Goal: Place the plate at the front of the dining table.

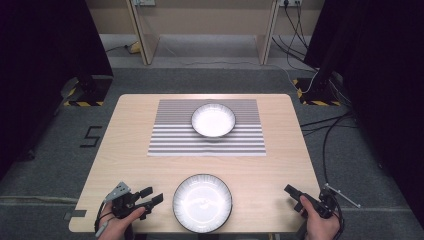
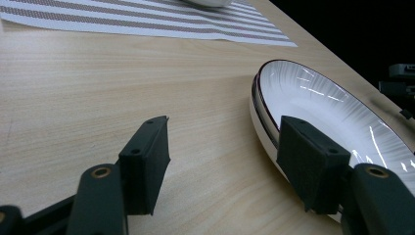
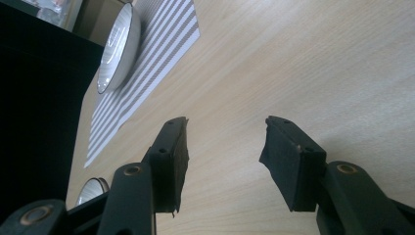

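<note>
Plate (image 1: 202,203) at near tabletop edge, just right of gaping left tongs (image 1: 150,197); right tongs (image 1: 295,197) released, farther off.

Bare tabletop (image 1: 135,145) lies open on your left, and a wide bare strip runs down the right past the striped mat (image 1: 165,140). The near plate (image 1: 202,202) blocks the middle between your left gripper (image 1: 152,196) and right gripper (image 1: 292,197). The far bowl (image 1: 213,120) occupies the mat's far centre.
</note>
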A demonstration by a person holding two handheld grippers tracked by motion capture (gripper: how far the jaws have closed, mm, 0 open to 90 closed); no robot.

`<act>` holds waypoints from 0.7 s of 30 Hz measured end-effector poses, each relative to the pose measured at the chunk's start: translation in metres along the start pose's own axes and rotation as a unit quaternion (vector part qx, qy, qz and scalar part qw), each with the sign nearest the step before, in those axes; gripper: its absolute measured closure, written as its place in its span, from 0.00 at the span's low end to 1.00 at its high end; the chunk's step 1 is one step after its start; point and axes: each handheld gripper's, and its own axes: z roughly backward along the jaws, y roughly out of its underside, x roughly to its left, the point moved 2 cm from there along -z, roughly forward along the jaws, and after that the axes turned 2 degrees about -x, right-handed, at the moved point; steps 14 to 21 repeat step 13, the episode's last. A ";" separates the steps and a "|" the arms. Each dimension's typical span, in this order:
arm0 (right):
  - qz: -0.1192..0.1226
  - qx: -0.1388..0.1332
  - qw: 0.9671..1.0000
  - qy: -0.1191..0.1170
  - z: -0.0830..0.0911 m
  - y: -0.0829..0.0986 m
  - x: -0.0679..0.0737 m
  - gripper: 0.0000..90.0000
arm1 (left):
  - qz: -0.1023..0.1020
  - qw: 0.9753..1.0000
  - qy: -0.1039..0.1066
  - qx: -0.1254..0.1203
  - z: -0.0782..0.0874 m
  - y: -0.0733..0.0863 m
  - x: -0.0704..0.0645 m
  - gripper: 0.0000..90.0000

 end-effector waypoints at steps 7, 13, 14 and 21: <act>0.002 -0.001 1.000 -0.001 0.002 0.006 -0.003 0.56 | 0.002 1.000 0.000 0.000 0.000 0.000 0.000 0.40; 0.010 0.003 1.000 0.001 0.000 0.008 0.001 0.55 | 0.003 1.000 0.001 -0.002 0.001 0.000 0.002 0.40; 0.010 0.003 1.000 0.001 0.000 0.008 0.001 0.55 | 0.003 1.000 0.001 -0.002 0.001 0.000 0.002 0.40; 0.010 0.003 1.000 0.001 0.000 0.008 0.001 0.55 | 0.003 1.000 0.001 -0.002 0.001 0.000 0.002 0.40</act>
